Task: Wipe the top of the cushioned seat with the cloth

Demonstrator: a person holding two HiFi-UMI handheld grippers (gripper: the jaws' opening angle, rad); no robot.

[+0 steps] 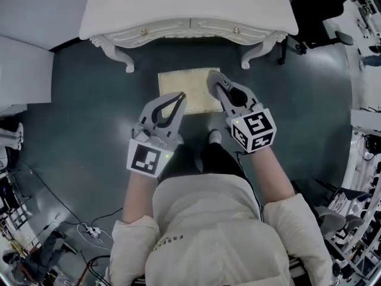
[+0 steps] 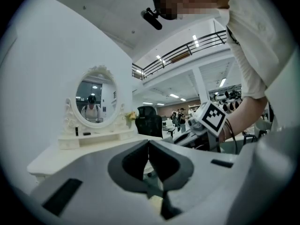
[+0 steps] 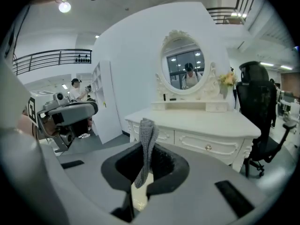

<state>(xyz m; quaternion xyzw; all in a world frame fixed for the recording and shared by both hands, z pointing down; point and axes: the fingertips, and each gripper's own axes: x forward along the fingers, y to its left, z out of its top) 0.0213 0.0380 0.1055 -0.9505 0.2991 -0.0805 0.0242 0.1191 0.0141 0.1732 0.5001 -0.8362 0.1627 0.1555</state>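
Cloth [image 3: 146,144], a grey knitted strip, clamped upright between jaws of right gripper [image 1: 215,82]. Left gripper [image 1: 178,99] closed tip to tip on nothing. Both held above cushioned seat [image 1: 181,79]: right at its 3 o'clock edge, left at 6 o'clock. White dressing table [image 1: 190,8] at seat's 12 o'clock.

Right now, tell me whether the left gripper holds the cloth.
No, the left gripper is shut on nothing; the cloth sits pinched in the right gripper.
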